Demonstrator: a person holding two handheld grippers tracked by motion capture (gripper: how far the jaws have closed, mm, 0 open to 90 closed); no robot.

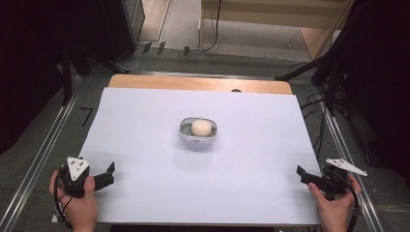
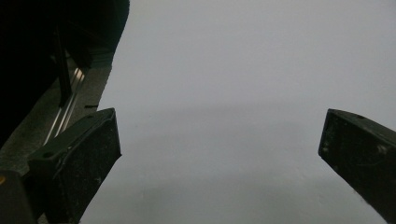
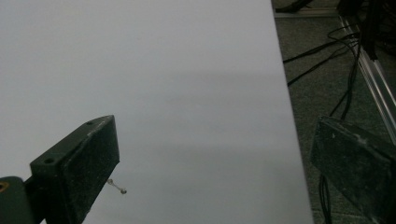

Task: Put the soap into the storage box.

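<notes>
Bowl [image 1: 197, 134], small and clear, holds one pale round ball [image 1: 200, 127].

A small clear glass bowl [image 1: 197, 133] sits upright near the middle of the white-covered counter [image 1: 145, 145], well apart from both my claws. Inside it rests a round, pale cream ball [image 1: 200, 127], smooth and whole.

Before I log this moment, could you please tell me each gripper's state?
Left gripper: open, holding nothing.
Right gripper: open, holding nothing.
</notes>
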